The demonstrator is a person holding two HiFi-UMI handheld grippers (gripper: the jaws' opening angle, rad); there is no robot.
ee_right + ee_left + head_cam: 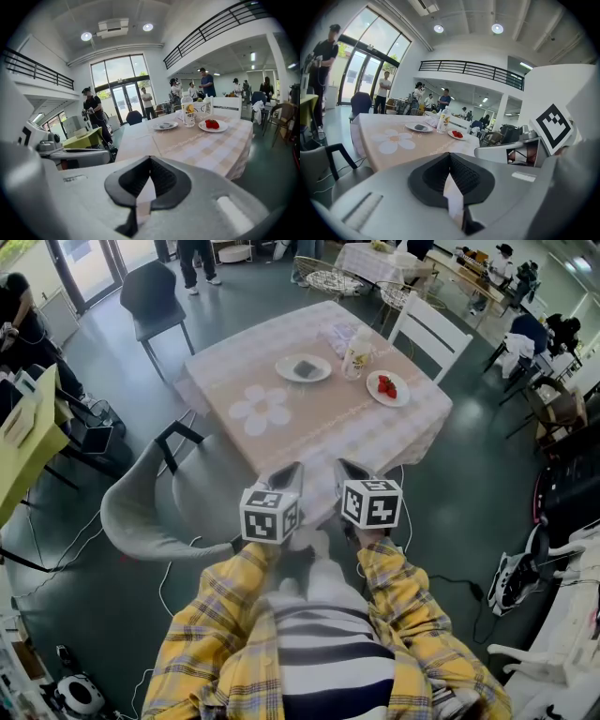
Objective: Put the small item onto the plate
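Holding both grippers low in front of the near edge of the table — left gripper and right gripper sit side by side, well apart from everything on the cloth. The left gripper's fingers are pressed together at the tips with nothing between them, and the right gripper's are likewise closed and empty. Yellow plaid sleeves show behind the marker cubes.

On the table's far half:
- a white plate with a small dark item lying on it
- a bottle standing just right of that plate
- a second plate nearer the right edge, with a red item on it

A big white flower print lies on the cloth between the grippers and the white plate. A white chair stands at the far side, a grey chair at the near left corner and a dark chair further off. A person in black stands near the glass doors.
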